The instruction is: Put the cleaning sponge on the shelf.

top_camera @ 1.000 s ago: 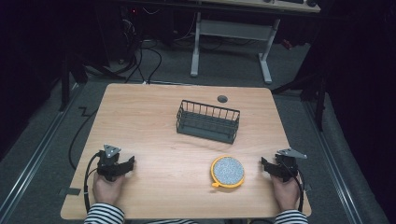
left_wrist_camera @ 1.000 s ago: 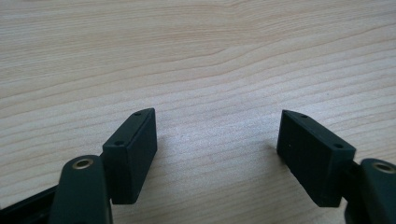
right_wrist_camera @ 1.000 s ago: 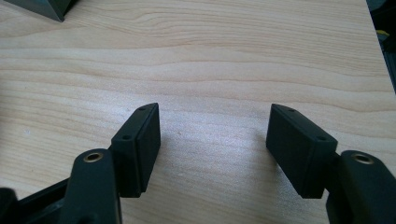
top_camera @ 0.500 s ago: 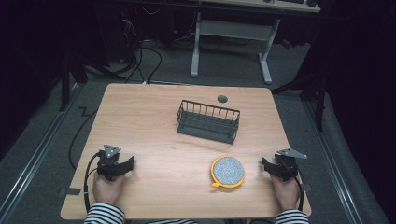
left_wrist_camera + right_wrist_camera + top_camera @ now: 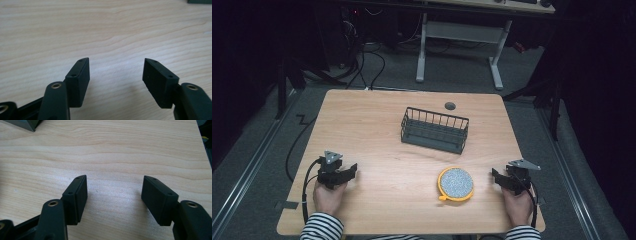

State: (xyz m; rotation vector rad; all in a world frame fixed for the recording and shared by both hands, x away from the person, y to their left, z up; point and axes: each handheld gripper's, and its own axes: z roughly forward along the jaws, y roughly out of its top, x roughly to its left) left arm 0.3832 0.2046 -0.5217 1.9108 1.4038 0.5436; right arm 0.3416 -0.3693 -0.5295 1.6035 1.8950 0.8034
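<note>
My left gripper (image 5: 352,170) rests low over the wooden table (image 5: 372,115) near its front left. It is open; its jaws have just been closing a little, with nothing between them but bare wood (image 5: 116,61). My right gripper (image 5: 494,175) sits near the front right edge, also open over bare wood (image 5: 115,178). A round yellow-rimmed disc with a speckled grey top (image 5: 455,183) lies flat just left of the right gripper. A black wire basket (image 5: 434,130) stands upright at the table's middle, beyond the disc.
A small dark grommet (image 5: 450,106) sits in the tabletop behind the basket. A corner of the basket (image 5: 22,123) shows at the top left of the right gripper view. A white desk frame (image 5: 462,35) and cables lie on the floor beyond the table.
</note>
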